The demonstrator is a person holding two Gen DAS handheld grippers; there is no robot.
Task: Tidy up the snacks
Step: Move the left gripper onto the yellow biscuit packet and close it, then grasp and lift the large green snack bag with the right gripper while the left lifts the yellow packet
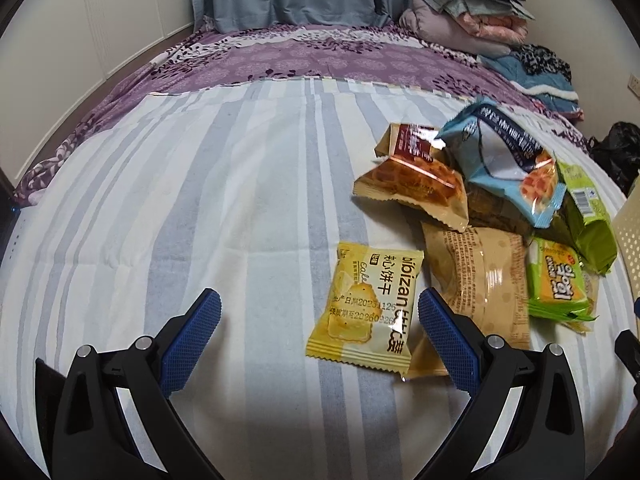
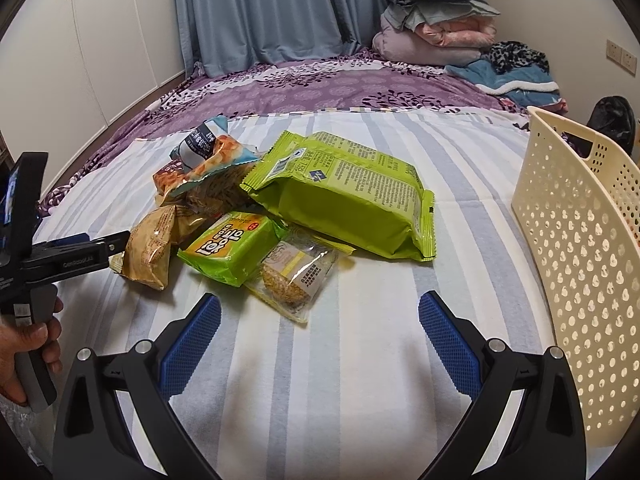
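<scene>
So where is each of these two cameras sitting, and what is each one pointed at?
Left wrist view: on the left claw, looking along its open fingers across the striped bed at the yellow biscuit packet; only the claw shows.
Right wrist view: on the right claw, open, facing the snack pile, the cream basket to its right; a hand holding the left claw shows at left.
Shared: the small green packet and the folded blankets.
</scene>
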